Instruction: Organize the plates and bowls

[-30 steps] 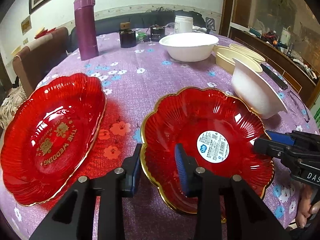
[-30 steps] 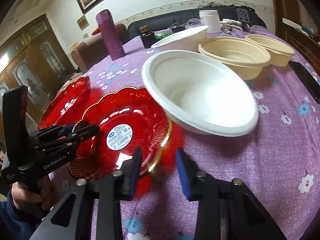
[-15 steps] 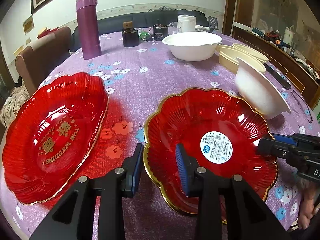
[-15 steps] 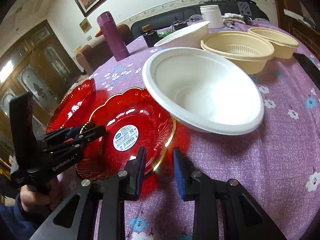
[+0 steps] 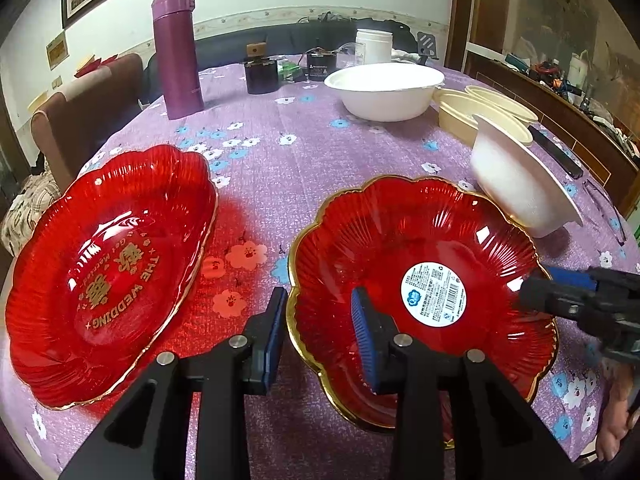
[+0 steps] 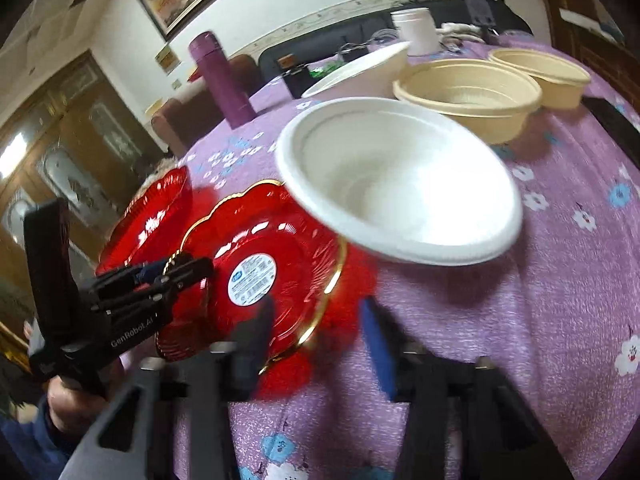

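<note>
Left tongs (image 5: 320,332) straddle the near-left rim of the stickered red plate (image 5: 420,292), lower centre of the left wrist view; pads apart, clear of the rim. Right tongs (image 6: 316,332) straddle the same plate's opposite gold rim, lower centre of the blurred right wrist view; pads apart, contact not discernible. Plate lies on the purple surface (image 5: 280,152). Second red plate (image 5: 108,276) lower left. White bowl (image 6: 396,184) leans tilted on the stickered plate's far edge.

Right tongs (image 6: 316,328) blurred; far cream bowl (image 5: 506,105) half-hidden.
</note>
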The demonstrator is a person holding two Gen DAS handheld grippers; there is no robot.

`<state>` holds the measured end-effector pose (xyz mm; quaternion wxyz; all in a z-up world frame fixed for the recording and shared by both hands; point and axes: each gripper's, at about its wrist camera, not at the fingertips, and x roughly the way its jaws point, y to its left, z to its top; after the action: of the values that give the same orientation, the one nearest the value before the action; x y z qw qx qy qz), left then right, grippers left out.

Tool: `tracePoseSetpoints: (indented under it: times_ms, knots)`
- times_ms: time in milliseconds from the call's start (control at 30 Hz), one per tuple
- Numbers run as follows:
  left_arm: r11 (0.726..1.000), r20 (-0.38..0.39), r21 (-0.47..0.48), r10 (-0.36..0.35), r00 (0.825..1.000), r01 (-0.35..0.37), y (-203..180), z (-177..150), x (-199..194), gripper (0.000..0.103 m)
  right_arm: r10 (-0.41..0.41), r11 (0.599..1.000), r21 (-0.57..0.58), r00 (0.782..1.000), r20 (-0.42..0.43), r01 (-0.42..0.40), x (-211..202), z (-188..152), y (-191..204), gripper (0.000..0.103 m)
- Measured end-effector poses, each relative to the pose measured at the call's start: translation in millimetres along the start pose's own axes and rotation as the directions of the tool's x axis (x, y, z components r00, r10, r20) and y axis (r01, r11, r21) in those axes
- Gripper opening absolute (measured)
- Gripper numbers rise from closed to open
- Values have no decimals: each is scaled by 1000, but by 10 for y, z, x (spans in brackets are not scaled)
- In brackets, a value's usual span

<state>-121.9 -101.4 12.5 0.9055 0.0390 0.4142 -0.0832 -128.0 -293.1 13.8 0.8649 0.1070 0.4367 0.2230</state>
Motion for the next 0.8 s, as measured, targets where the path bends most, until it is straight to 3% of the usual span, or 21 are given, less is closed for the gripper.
tracePoseSetpoints:
  times_ms: [100, 800]
  knots:
    - [1000, -1, 1, -3, 1000, 3, 1, 0, 5, 32, 3, 1000, -30, 1000, 11, -2, 4, -6, 46, 23]
    - [999, 25, 31, 13, 1000, -14, -89, -82, -88, 25, -26, 1000, -11, 999, 23, 26, -101, -71, 68, 22]
